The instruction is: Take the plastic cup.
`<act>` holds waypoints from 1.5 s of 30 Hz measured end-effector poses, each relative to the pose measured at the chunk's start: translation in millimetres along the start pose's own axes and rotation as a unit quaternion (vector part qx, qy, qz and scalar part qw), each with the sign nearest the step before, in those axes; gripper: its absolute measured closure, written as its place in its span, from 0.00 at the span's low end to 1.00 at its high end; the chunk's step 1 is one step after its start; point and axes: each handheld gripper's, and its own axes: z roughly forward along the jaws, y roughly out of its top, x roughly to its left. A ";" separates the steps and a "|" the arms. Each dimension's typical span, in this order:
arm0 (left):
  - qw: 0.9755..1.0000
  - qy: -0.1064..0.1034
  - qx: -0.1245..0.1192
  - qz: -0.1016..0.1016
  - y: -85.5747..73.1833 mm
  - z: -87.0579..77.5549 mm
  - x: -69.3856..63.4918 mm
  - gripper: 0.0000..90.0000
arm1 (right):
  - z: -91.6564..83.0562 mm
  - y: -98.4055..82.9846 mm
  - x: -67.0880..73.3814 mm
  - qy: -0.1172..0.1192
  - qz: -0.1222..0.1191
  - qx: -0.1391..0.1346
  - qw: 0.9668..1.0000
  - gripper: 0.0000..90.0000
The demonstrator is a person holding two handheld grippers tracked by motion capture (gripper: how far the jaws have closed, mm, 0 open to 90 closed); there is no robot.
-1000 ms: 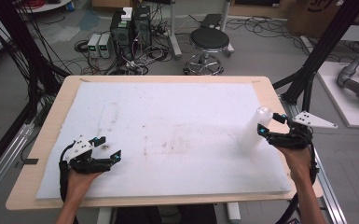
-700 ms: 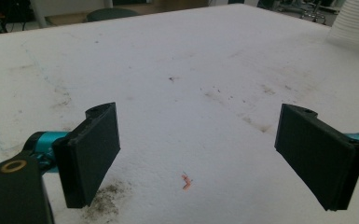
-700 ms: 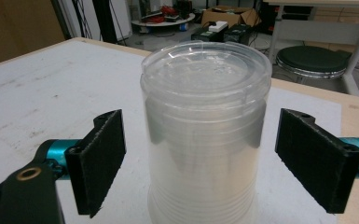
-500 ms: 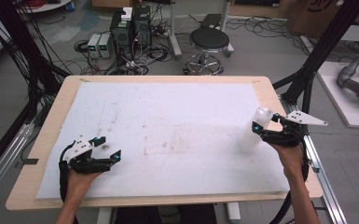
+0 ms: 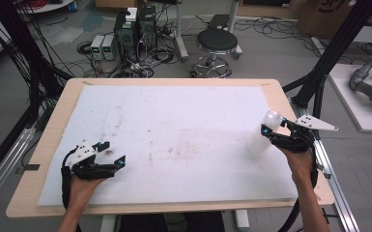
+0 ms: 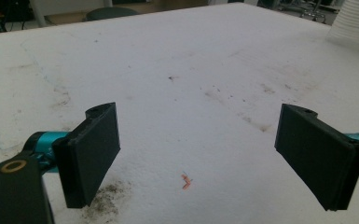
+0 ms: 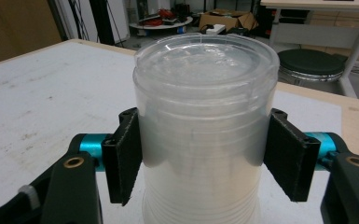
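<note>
One large white foam sheet (image 5: 174, 130) is spread over the wooden table (image 5: 58, 113), and most of it lies bare apart from faint stains and specks. Toward its right edge a stack of clear plastic cups (image 5: 262, 137) is stood upright; in the right gripper view the same stack of clear plastic cups (image 7: 205, 126) is seen between the two black jaws, which have just been closing and now appear to be pressed against its sides. The grasp is therefore judged to be made or very nearly made, with the stack not yet lifted clear of the sheet as far as can be told. The right gripper (image 5: 275, 133) is held level at the stack, just below its rim.

Near the front left corner the left gripper (image 5: 110, 153) is rested low over the sheet. In its own view the left gripper (image 6: 198, 154) is shown with jaws wide apart and nothing between them; a tiny orange scrap (image 6: 186, 181) is seen on the foam below.

What is left is judged to be the lifting of the stack, and any separating of a cup.
</note>
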 end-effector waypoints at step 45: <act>1.000 -0.001 0.003 0.002 0.2 0.6 -0.7 0.15 | -39.2 102.7 8.3 -0.017 -0.037 -0.042 0.998 0.39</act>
